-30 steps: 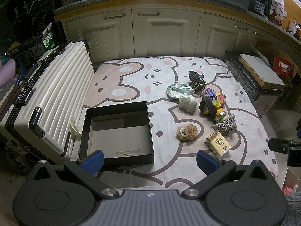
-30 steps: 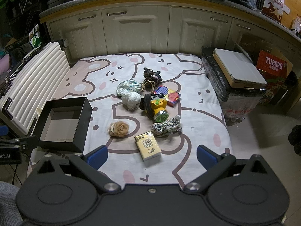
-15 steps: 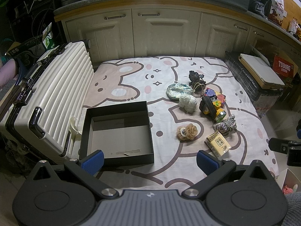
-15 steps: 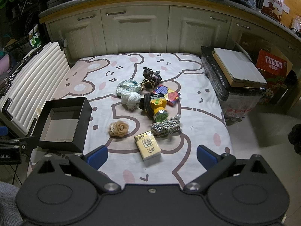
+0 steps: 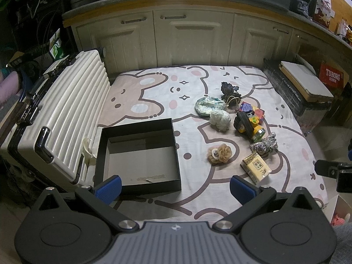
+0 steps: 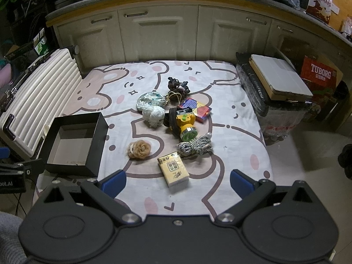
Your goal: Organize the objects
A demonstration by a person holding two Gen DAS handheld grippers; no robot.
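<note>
Hovering short of the bed, the left tongs and right tongs stood wide open, holding nothing. No item had entered the black box; the yellow packet lay nearest, right of the box, likely first pickup.

The left gripper hangs wide open over the near edge of the bear-print sheet. The black box sits open just beyond its left finger, beside the white suitcase. To the right: a tan flower, a yellow pack, a yellow toy.
</note>
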